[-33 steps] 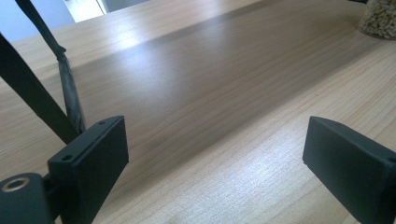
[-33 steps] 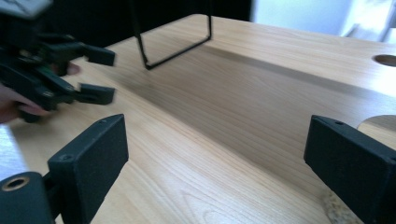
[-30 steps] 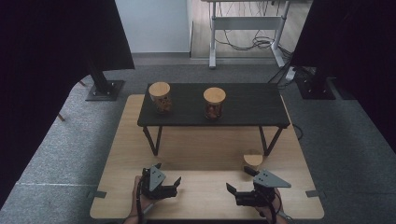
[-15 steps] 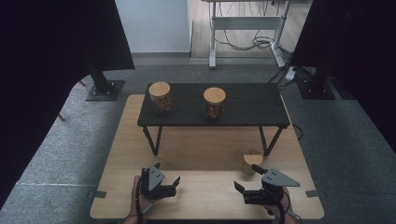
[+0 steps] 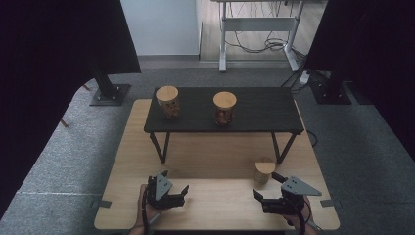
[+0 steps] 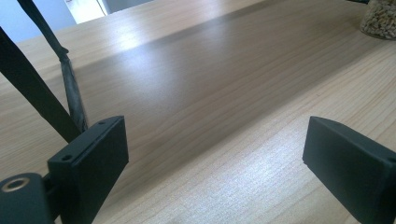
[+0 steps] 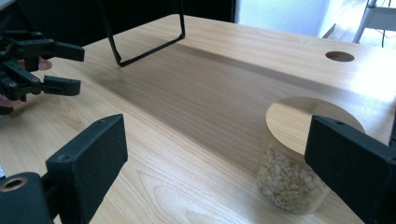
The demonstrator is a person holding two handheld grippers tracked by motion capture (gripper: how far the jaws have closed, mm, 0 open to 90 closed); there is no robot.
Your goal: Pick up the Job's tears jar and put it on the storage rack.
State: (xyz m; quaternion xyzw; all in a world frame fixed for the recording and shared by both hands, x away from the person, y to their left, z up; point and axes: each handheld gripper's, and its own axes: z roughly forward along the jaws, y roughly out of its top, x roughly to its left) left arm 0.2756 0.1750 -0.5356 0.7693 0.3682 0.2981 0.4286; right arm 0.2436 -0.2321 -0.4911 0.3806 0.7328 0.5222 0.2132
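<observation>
A glass jar of pale grains with a wooden lid (image 5: 264, 171) stands on the wooden board (image 5: 210, 147) near its front right. It also appears in the right gripper view as the jar (image 7: 292, 158), just ahead of the right-hand jaw and partly behind it. My right gripper (image 5: 265, 186) (image 7: 215, 172) is open; its jaws have just been opening, with nothing pressed between them. My left gripper (image 5: 183, 196) (image 6: 215, 163) rests open and empty at the front left, pointing right. Two more lidded jars (image 5: 168, 102) (image 5: 224, 107) stand on the low black table (image 5: 264, 110).
The black table's thin legs (image 5: 157, 147) (image 6: 37, 93) rise from the board's middle. The board has a round hole (image 7: 339, 56) near its far edge. Grey carpet surrounds the board; dark curtains and stand bases (image 5: 110, 93) sit behind.
My right gripper has shifted a little to the right along the board's front edge, beside the jar. The left gripper and all jars have stayed put.
</observation>
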